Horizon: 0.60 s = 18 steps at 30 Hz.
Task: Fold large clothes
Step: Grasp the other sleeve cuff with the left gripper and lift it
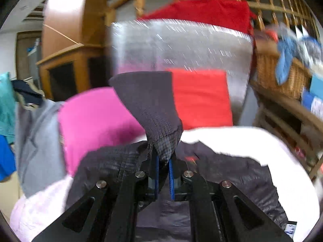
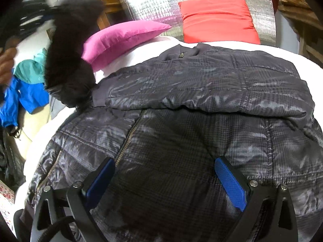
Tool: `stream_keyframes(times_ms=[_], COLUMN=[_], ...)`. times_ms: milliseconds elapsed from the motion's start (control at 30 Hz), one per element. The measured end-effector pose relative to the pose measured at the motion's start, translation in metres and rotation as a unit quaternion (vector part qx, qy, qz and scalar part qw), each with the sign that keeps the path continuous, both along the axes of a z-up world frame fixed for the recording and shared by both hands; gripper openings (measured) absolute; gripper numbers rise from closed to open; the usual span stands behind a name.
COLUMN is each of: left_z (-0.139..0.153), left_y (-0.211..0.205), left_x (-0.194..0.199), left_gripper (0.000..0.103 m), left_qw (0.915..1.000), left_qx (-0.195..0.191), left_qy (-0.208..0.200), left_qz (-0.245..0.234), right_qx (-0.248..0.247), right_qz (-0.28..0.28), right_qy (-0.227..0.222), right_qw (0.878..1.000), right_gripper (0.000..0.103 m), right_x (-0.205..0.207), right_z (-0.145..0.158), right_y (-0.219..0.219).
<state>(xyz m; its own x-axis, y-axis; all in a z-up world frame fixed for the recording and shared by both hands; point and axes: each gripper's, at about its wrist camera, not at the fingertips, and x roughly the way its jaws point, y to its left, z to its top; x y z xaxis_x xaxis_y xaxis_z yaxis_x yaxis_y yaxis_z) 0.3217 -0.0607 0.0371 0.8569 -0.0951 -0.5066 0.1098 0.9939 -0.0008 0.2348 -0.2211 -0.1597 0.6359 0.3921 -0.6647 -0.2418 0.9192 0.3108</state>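
Observation:
A dark checked padded jacket (image 2: 201, 92) lies spread on a white bed (image 2: 145, 48), zipper showing, one sleeve folded across its chest. My left gripper (image 1: 163, 167) is shut on the jacket's sleeve at its ribbed dark cuff (image 1: 149, 102) and holds it lifted above the jacket (image 1: 238, 173). In the right wrist view that lifted sleeve (image 2: 68, 60) is a dark blur at the left. My right gripper (image 2: 163, 179) is open just above the jacket's lower body, blue pads (image 2: 230, 181) wide apart, nothing between them.
A pink pillow (image 2: 121, 38) and a red pillow (image 2: 218, 20) lie at the head of the bed against a silver foil panel (image 2: 153, 2). Blue and teal clothes (image 2: 24, 84) lie left of the bed. A wicker basket (image 1: 282, 74) stands at the right.

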Motion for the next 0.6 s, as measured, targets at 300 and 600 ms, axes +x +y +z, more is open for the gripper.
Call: stream_keyframes(times_ms=[300, 600], left_z=[-0.1, -0.096], left_y=[-0.078, -0.074], left_x=[0.036, 0.011], left_gripper=[0.008, 0.072], left_qw=[0.9932, 0.9888], left_qx=[0.047, 0.011], left_qy=[0.105, 0.128], left_qz=[-0.016, -0.075], right_qx=[0.044, 0.052], right_qz=[-0.001, -0.002], right_qy=[-0.003, -0.002], right_qw=[0.999, 0.999], right_gripper=[0.1, 0.1], right_x=[0.001, 0.004], right_z=[0.0, -0.001], right_y=[-0.011, -0.012])
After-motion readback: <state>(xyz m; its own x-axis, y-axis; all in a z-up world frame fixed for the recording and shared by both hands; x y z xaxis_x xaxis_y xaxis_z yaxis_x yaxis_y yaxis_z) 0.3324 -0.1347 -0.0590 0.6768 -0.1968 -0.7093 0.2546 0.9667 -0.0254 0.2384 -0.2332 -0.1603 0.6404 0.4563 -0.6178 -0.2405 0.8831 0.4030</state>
